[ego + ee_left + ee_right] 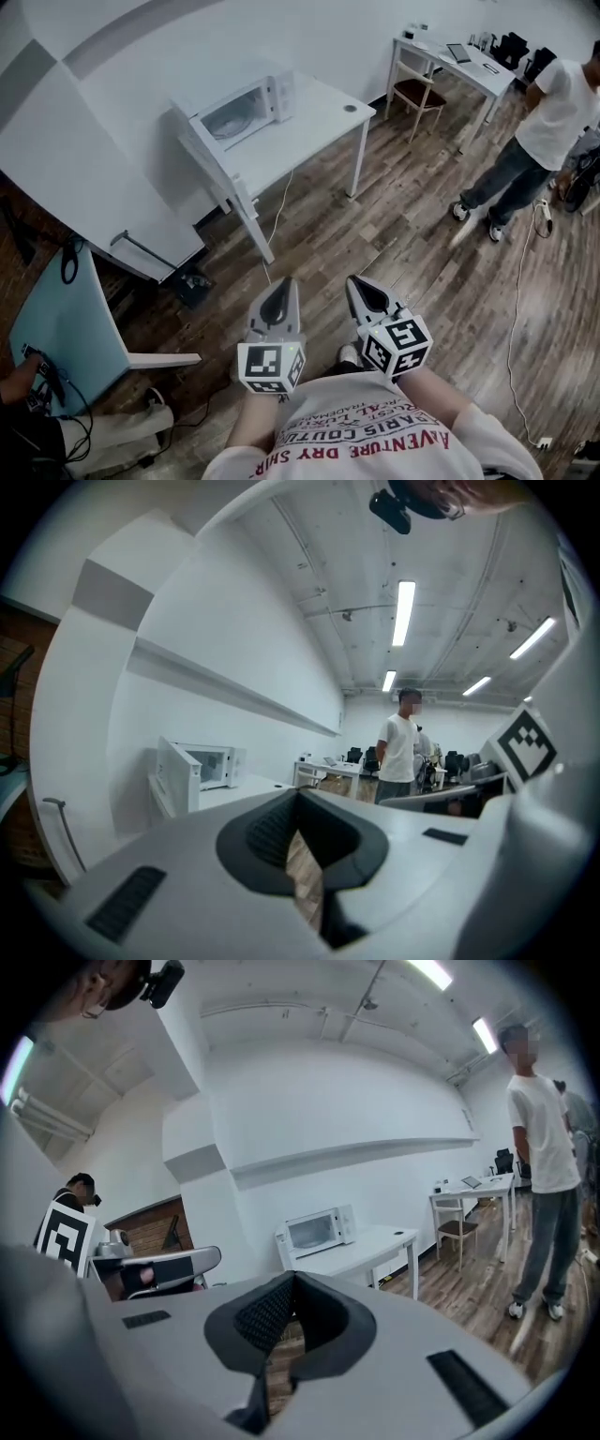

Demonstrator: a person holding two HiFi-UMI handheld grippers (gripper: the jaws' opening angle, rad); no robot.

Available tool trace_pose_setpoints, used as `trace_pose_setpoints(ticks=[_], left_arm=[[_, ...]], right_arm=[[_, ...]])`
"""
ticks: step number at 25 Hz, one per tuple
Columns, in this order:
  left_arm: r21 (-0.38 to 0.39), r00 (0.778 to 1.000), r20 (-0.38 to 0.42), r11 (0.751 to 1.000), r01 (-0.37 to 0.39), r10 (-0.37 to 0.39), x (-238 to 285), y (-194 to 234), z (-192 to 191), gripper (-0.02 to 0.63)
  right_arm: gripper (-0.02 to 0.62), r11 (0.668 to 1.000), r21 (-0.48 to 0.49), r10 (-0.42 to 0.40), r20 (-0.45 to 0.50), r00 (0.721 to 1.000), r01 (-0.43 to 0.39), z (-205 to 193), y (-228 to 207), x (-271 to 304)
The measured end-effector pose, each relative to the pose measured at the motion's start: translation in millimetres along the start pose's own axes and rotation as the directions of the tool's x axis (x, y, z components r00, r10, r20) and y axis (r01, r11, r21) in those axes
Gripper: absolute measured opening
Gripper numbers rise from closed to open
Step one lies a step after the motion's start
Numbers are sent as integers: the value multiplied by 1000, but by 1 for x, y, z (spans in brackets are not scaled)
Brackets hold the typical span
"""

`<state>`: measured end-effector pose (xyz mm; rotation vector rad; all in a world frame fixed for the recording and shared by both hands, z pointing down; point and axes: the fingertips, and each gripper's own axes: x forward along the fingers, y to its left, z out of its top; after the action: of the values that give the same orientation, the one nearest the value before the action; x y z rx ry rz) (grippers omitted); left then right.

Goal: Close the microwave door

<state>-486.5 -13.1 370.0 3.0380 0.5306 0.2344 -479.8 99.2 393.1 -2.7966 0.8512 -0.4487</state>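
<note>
Wooden floor (403,234) is stretching out ahead in a white-walled office room. Both tools are being held low, close to the person's body. The left tool (279,300) is sitting with its jaws together and gripping nothing. The right tool (367,296), just beside it, is doing the same, with only floor showing through the thin slit.

Well ahead of both tips, across open floor, the microwave (246,111) is standing on a white table (319,117), toward the end lying left of the tools. Its door (178,776) is hanging open, swung out leftward, white with a window, the cavity showing beside it. Nothing is touching it.

Trouble is likely lying in the approach and the push. A cord (281,202) is dangling off the table's near side and could be catching a foot. A shove from a hard closed tip may be skidding off the smooth door, or sliding the microwave along the table instead of latching it.
</note>
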Motion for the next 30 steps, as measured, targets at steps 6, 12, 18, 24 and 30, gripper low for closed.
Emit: trace_pose_setpoints(ticks=[6,12,18,24,30], left_arm=[[-25,999,6,999,-48,48,63,-29,5,6],[-77,997,-20,994,-81,79,122,-16,-2,6],[-78,996,-20,993,-94,93,205,22,2,6],[-55,998,10,996,-65,65,304,68,33,6],[-60,998,35,996,-58,60,388,126,60,6]], right_arm=[[6,996,-81,38,-16,999,-39,30,-72,24],[6,995,-84,59,-30,998,-61,40,-118,67],[6,994,-96,53,-19,998,-54,64,-155,131],[6,995,-95,29,-15,999,-31,99,-195,218],[6,995,-96,33,-29,999,-35,129,-218,311]])
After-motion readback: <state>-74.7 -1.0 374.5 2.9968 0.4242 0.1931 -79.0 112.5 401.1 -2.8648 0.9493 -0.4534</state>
